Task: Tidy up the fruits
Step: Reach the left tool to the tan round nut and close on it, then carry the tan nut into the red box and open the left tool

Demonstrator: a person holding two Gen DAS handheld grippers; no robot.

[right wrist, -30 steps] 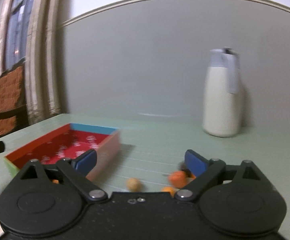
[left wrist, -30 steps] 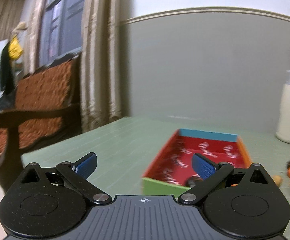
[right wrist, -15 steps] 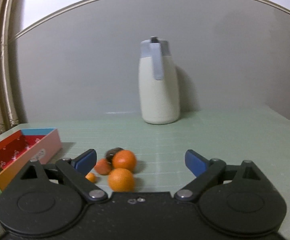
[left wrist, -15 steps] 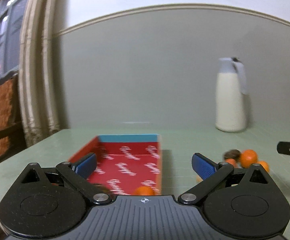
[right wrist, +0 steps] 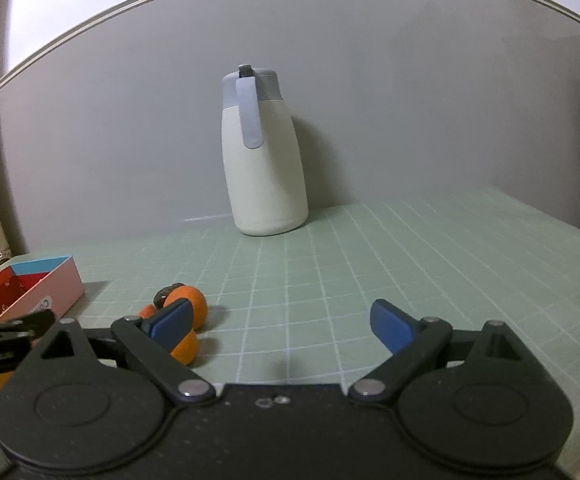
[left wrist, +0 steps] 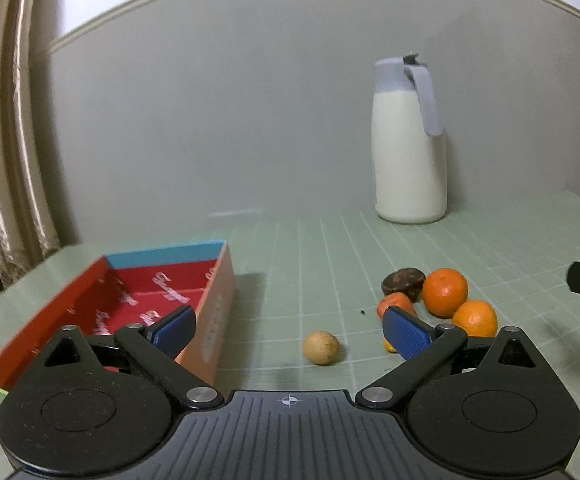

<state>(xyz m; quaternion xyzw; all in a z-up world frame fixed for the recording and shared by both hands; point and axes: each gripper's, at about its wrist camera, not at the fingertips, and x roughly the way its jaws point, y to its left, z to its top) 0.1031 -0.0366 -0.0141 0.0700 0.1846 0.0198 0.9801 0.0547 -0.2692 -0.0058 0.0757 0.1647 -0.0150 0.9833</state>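
Since half a second ago both views have swung rightward: we now see the fruit cluster nearer the middle of the left wrist view, and the box has slid to the left edge of the right wrist view.

We record the fruits on the green gridded worktop (left wrist: 310,248), right of the box and outside it. Two oranges sit touching, the far orange (left wrist: 445,292) and the near orange (left wrist: 475,317). A dark brown fruit (left wrist: 403,281) lies just left of the far orange, with a small reddish-orange fruit (left wrist: 396,303) just in front of it. A tan round fruit (left wrist: 321,347) lies apart, between the cluster and the box. In the right wrist view the oranges (right wrist: 196,304) appear partly hidden behind the left finger.

We note the red-lined box (left wrist: 130,292) at the left, its far wall blue; its near contents are hidden behind the gripper body.

The left gripper (left wrist: 288,330) hovers with fingers spread wide, holding nothing. The right gripper (right wrist: 280,322) likewise has its fingers released and empty.

A white jug with a grey-blue lid and handle (right wrist: 264,160) stands upright at the far side, near the wall.
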